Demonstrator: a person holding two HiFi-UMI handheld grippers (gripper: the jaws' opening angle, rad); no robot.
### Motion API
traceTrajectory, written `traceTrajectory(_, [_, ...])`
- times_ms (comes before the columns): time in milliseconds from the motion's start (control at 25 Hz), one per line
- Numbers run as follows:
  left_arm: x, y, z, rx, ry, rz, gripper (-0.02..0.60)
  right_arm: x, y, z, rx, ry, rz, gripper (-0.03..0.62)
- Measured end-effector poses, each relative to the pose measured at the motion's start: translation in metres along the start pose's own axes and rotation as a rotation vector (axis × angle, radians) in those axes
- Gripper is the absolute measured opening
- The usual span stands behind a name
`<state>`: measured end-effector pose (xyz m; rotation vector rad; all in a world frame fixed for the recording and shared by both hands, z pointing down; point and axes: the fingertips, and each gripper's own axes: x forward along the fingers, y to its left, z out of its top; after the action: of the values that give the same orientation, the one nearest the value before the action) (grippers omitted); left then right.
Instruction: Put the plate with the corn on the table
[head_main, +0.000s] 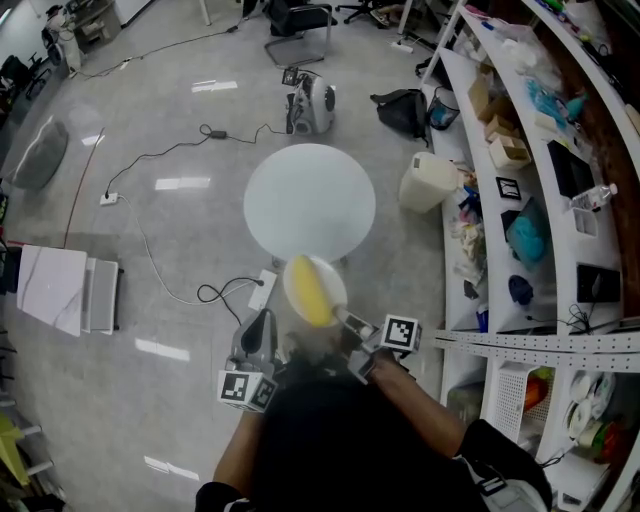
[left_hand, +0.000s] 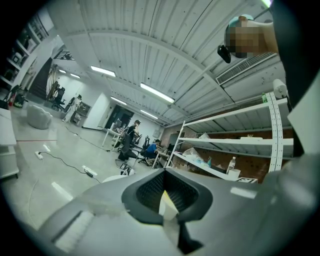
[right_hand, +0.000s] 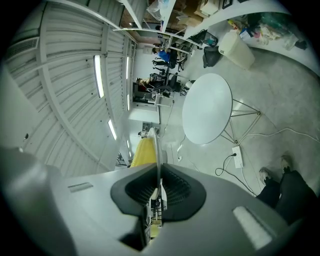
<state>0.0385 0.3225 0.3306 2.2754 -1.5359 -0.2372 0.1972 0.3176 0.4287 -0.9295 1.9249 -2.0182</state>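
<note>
A white plate (head_main: 326, 273) carrying a yellow corn cob (head_main: 309, 296) hangs in the air just in front of the round white table (head_main: 310, 200), tipped toward me. My right gripper (head_main: 339, 316) is shut on its near rim. In the right gripper view the plate (right_hand: 156, 150) stands edge-on between the dark pads, my right gripper (right_hand: 156, 189) pinching it, with the corn (right_hand: 143, 153) to its left and the table (right_hand: 207, 107) beyond. My left gripper (head_main: 261, 324) hovers just left of the plate, holding nothing. In its own view my left gripper (left_hand: 167, 201) points up at the ceiling, jaws together.
Tall shelves (head_main: 545, 200) full of clutter line the right side. A white canister (head_main: 428, 182) and a black bag (head_main: 403, 110) sit at their foot. A small machine (head_main: 312, 104) stands beyond the table. Cables and a power strip (head_main: 262, 290) lie on the floor, white panels (head_main: 60, 290) at left.
</note>
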Motion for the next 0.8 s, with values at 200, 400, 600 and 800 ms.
traceTrajectory(200, [0.002, -0.007, -0.005, 0.022, -0.005, 0.023, 0.003, -0.004, 0.003, 0.007, -0.009, 0.025, 0.032, 0.035])
traceTrajectory(400, [0.005, -0.009, -0.001, 0.021, -0.020, 0.057, 0.003, -0.006, -0.006, 0.017, -0.012, 0.025, -0.005, 0.035])
traceTrajectory(600, [0.012, -0.006, 0.002, 0.017, -0.024, 0.069, 0.003, 0.000, -0.005, 0.027, -0.006, 0.022, 0.002, 0.035])
traceTrajectory(800, [0.031, 0.006, 0.006, 0.010, -0.031, 0.059, 0.003, 0.016, -0.001, 0.041, -0.002, 0.023, 0.001, 0.035])
